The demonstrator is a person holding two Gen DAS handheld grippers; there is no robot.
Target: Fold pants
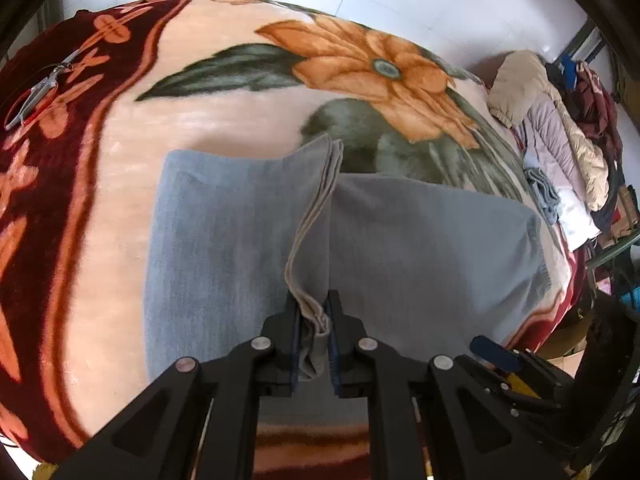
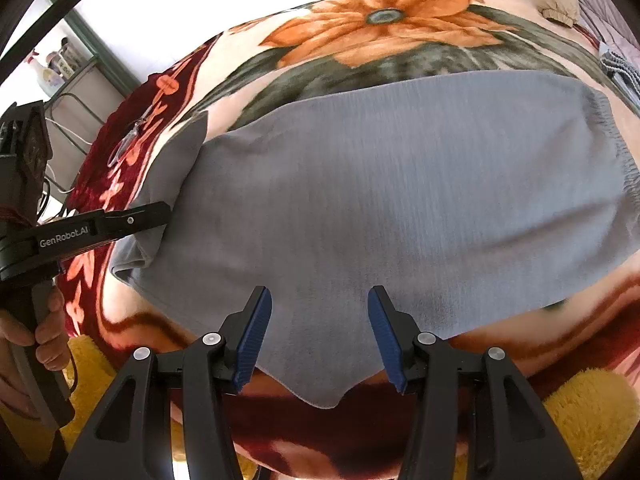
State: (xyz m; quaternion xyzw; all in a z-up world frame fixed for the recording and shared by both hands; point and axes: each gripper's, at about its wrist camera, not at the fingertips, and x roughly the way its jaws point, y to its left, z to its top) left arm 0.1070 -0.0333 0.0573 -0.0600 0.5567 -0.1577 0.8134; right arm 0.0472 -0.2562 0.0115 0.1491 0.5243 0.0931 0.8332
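A pair of soft grey knit pants (image 2: 400, 200) lies spread across a plush blanket (image 1: 224, 120) printed with a large orange flower, green leaves and a dark red border, which covers a bed. The left gripper (image 1: 313, 312), a black two-finger tool with blue pads, is clamped narrowly on a bunched hem of the pants, the layered edge of the cloth rising between its fingers and running away from the camera as a lifted ridge, with flat grey cloth on either side of it. In the right wrist view the same tool enters from the left edge, held by the person's left hand (image 2: 48, 332) around its handle, its tip at the left end of the pants where a flap of cloth stands up off the blanket. The right gripper (image 2: 320, 300) hangs over the near edge of the pants with its blue-padded fingers set well apart; nothing is between them and they do not touch the cloth. A small pair of scissors (image 1: 36, 92) with a red handle lies on the dark red border of the blanket, well apart from the pants. A heap of padded jackets (image 1: 552, 128) sits beyond the far right end of the bed.
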